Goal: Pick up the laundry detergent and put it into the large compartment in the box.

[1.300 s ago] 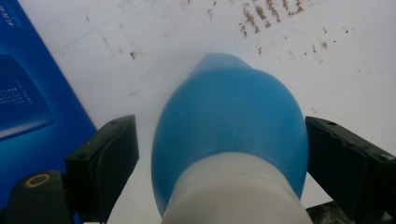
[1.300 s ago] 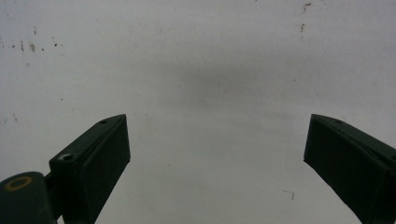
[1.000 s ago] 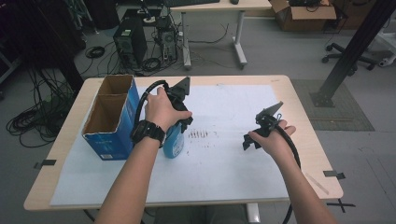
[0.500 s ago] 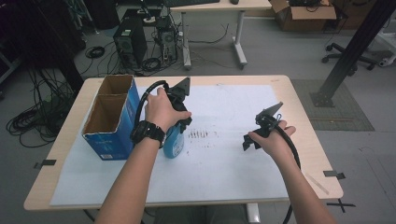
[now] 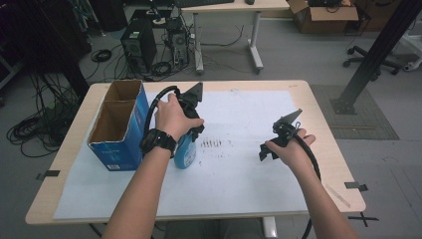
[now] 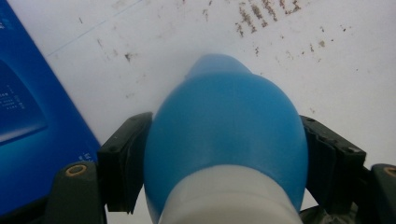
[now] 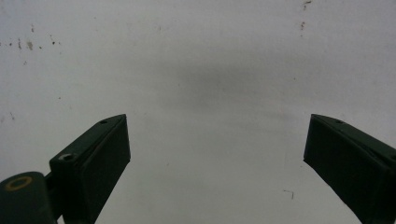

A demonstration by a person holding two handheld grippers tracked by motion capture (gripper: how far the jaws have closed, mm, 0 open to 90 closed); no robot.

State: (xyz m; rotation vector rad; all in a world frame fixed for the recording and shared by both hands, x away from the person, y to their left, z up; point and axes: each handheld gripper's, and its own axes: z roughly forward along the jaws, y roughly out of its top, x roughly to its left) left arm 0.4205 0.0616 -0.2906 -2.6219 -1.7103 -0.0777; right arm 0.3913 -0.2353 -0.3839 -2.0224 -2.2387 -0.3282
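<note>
Right beside the blue cardboard box [image 5: 119, 133], on its side facing the middle of the table, stands the blue bottle [image 6: 226, 126], upright on the white paper sheet [image 5: 239, 169], its body blue and its top part white. The left gripper [image 5: 191, 130] comes down on it from above, and its jaws have just been closing with the bottle between them. In the left gripper view both black pads [image 6: 125, 163] lie flush against the bottle's rounded shoulders, one on each side, so the bottle is pinched at its widest part and the jaws stand about as far apart as the bottle is broad. The left hand [image 5: 171, 117] wraps the gripper's body, a dark watch [image 5: 159, 142] on its wrist.

Past the bottle, away from the box, a patch of small dark marks [image 5: 213, 143] dots the sheet. Farther from the box again, well apart from the bottle, the right gripper [image 5: 271, 149] hangs above bare paper in the right hand [image 5: 293, 149]. Its jaws stand spread wide with nothing between them, and only the paper lies beneath. The box is open at the top, with two brown compartments, and sits near the table's [image 5: 323, 129] left edge.
</note>
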